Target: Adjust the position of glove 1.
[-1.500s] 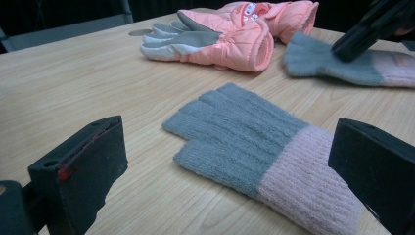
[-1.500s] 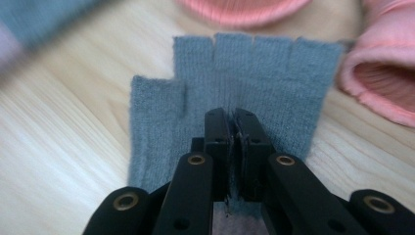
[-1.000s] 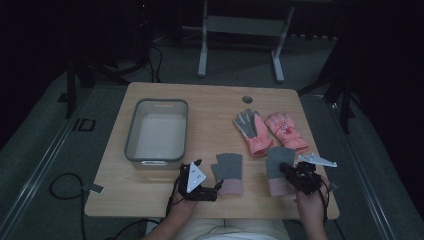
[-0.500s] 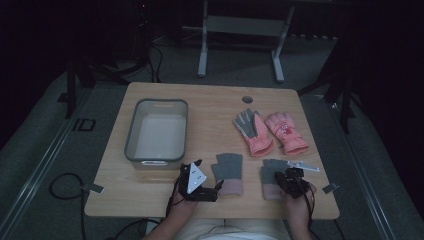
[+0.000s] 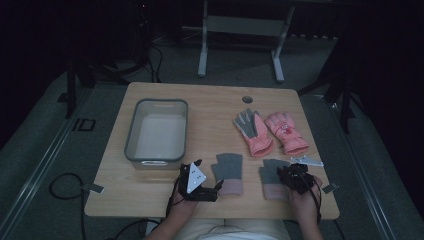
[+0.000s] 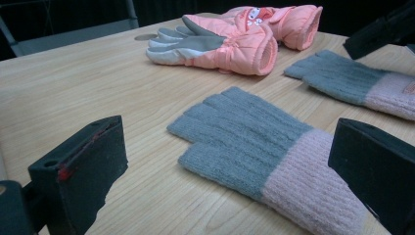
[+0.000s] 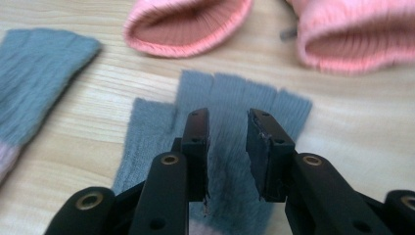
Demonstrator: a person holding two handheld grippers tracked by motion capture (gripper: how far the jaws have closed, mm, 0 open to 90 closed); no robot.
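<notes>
Grey glove [image 7: 230, 147] lies flat under the lowered right gripper [image 7: 227, 127], whose jaws have just been parting

I'm seeing the left gripper [image 5: 218, 185] wearing a grey three-cornered plate, a red mark on one black pad. The right gripper [image 7: 227, 142] is showing brass-ringed screw holes and trailing a black cable.

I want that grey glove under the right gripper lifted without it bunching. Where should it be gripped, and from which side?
Probably at the pink cuff, coming straight down from above: the grey glove lies flat on the table, so no edge offers a side grip, and the ribbed cuff is thickest. The right gripper, jaws just opening, hangs over the palm with nothing pinched.
</notes>
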